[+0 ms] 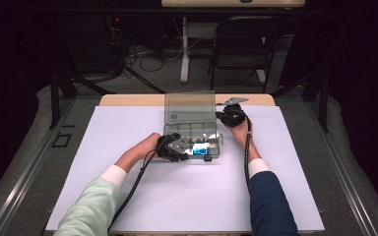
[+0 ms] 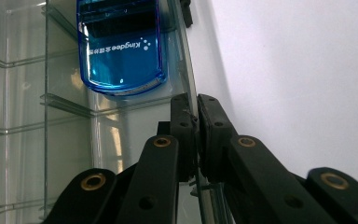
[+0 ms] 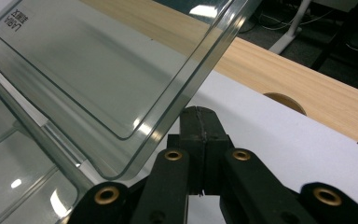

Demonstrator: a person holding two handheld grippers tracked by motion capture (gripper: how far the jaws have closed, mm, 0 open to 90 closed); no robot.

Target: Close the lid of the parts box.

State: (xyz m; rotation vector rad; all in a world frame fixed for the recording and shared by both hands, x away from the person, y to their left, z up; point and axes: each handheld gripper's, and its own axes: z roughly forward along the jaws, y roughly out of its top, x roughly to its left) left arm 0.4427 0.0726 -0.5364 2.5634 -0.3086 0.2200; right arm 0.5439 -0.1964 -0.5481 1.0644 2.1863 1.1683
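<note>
Clear box sits mid-counter, long axis running left-right across the sheet, lid hinged at the far edge and standing up, tilted slightly back.

L gripper – jaws clenched on the box's near wall, thin clear wall pinched between the two pads. Blue case lies in the compartment just ahead and left of the L jaws, its long axis pointing away from them, rounded end toward the tips; not touching them.

R gripper – jaws clenched on themselves, nothing between. Lid corner hangs just left of the tips, close; can't tell if it touches.

Room: bare white sheet right of L jaws and ahead-right of R jaws; wood counter edge beyond, well apart.
</note>
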